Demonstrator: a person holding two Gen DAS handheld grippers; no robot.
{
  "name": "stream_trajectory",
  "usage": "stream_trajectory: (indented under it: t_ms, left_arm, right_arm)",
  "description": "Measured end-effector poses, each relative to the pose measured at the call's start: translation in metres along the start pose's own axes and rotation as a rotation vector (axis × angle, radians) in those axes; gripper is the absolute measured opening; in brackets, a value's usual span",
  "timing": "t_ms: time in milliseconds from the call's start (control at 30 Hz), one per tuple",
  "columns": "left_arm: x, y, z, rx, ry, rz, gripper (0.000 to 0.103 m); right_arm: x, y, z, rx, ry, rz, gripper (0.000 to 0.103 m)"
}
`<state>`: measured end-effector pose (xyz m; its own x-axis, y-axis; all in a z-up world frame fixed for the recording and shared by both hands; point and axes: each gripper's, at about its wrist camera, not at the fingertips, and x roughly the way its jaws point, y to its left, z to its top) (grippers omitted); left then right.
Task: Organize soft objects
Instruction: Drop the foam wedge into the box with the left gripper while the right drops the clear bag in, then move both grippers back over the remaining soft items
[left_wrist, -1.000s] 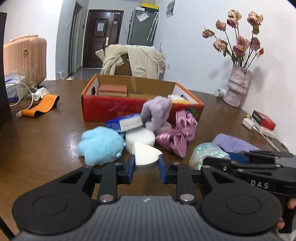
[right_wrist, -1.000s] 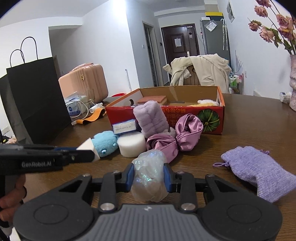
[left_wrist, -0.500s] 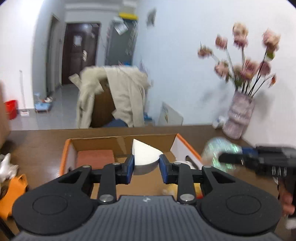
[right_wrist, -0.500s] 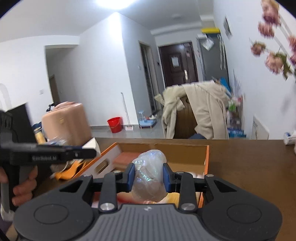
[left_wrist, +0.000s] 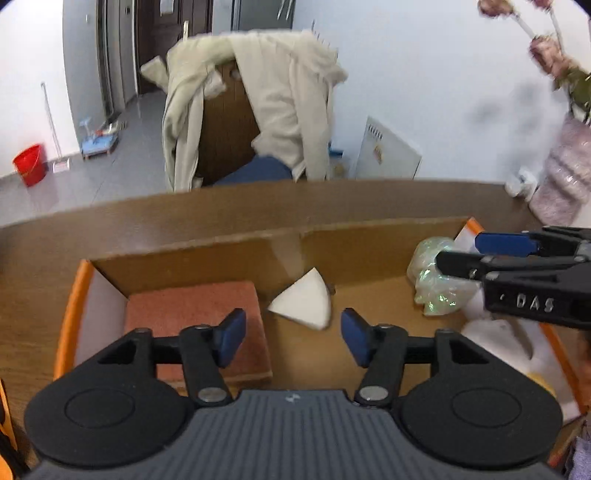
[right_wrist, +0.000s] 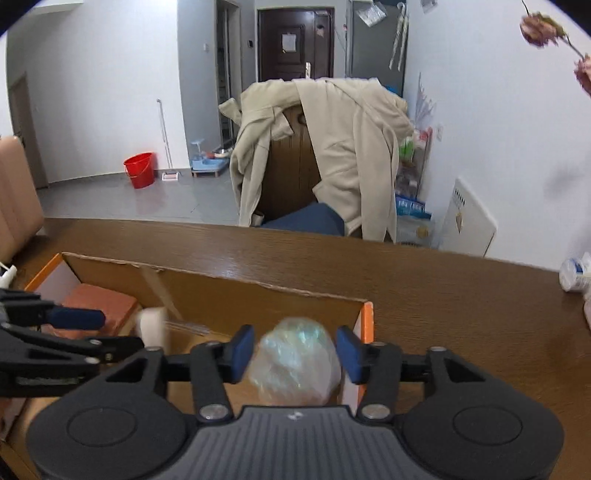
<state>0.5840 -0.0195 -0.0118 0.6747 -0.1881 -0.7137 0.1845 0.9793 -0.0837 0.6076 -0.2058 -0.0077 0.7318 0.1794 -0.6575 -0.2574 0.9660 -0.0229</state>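
Note:
My left gripper (left_wrist: 293, 334) hangs over the cardboard box (left_wrist: 70, 314), its jaws opening. The white wedge sponge (left_wrist: 301, 299) is loose ahead of the pads, touching neither, above the box floor. My right gripper (right_wrist: 295, 350) is over the box's right end, jaws opening too. The iridescent pouch (right_wrist: 295, 365) sits blurred between its blue pads with small gaps on both sides. The left wrist view has the right gripper (left_wrist: 461, 254) at the right edge with the pouch (left_wrist: 436, 284) beneath it. The right wrist view has the left gripper (right_wrist: 92, 332) beside the blurred wedge (right_wrist: 151, 326).
A terracotta sponge block (left_wrist: 192, 314) lies in the box's left end; a white and yellow soft item (left_wrist: 498, 343) lies at its right end. Behind the table (right_wrist: 406, 288) stands a chair draped with a beige coat (right_wrist: 332, 147). A pink vase (left_wrist: 565, 177) stands far right.
Both grippers travelled forward from the pile of soft things to above the box. Their jaws then spread, letting go of the white wedge and the iridescent pouch.

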Motion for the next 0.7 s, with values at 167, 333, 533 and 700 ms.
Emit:
stream_trajectory:
  t_ms: [167, 333, 533, 700]
  left_arm:
    - [-0.046, 0.012, 0.010, -0.031, -0.063, 0.018, 0.064]
    - [-0.131, 0.014, 0.000, 0.002, -0.183, 0.032, 0.075]
    - [-0.222, -0.001, -0.034, 0.050, -0.281, 0.082, 0.081]
    - [-0.275, -0.020, -0.101, 0.016, -0.381, 0.083, 0.089]
  right_arm:
    - [-0.040, -0.006, 0.005, -0.014, -0.065, -0.019, 0.064]
    - [-0.115, -0.027, -0.006, -0.033, -0.150, -0.010, 0.073]
    - [-0.210, -0.047, -0.032, -0.017, -0.228, -0.009, 0.079]
    - [-0.275, -0.042, -0.090, 0.032, -0.299, 0.086, 0.082]
